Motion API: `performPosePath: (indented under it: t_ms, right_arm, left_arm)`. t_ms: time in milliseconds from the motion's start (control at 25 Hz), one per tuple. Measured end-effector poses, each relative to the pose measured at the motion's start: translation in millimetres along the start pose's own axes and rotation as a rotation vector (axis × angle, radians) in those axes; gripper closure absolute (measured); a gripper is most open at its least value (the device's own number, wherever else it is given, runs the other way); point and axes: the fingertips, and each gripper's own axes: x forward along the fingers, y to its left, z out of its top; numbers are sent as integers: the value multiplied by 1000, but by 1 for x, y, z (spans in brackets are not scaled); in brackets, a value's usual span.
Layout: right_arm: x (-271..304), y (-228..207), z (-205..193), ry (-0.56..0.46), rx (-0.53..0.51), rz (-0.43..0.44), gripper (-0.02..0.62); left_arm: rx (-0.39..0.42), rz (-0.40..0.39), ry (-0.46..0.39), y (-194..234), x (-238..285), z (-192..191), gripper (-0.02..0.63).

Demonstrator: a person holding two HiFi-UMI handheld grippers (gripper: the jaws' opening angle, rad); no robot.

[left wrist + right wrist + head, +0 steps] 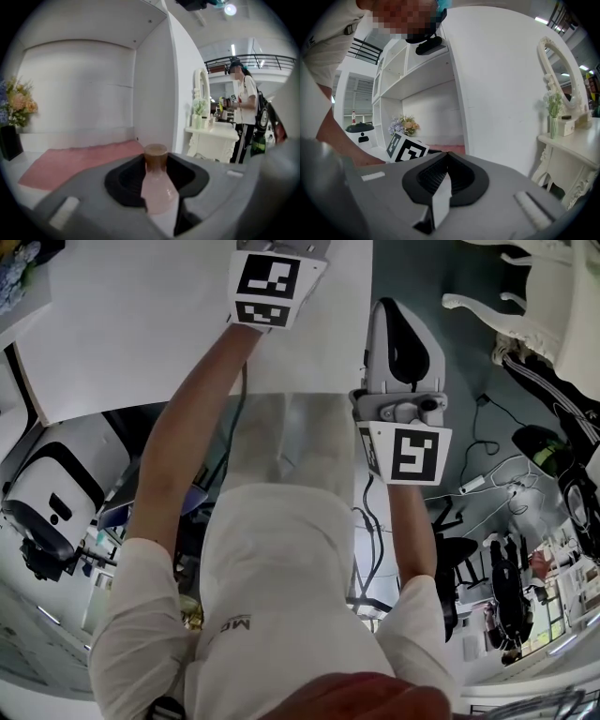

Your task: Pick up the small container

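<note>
The small container [158, 190] is a pale pink bottle with a brown cap [155, 157]. It stands upright between the jaws of my left gripper [157, 197], which press on its body from both sides. Behind it lies a pink mat [79, 159] on a white shelf. In the head view the left gripper's marker cube [267, 287] reaches up into the shelf, and its jaws are out of sight there. My right gripper [443, 187] is held lower, beside the shelf [403, 381]. Its jaws are shut with nothing between them.
A bunch of flowers in a dark vase [14, 112] stands at the shelf's left. The shelf's white side wall [152, 93] rises just right of the bottle. Beyond it are a white dressing table with a mirror [211, 133] and a standing person [243, 117].
</note>
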Motion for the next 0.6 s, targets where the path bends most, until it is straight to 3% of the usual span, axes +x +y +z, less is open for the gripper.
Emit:
performPosePath:
  t_ms: [600]
  right_arm:
    - [-17,10,26,-15,-35,-8,598]
  left_arm:
    - [-50,-48,-20,-29,-88,29,468]
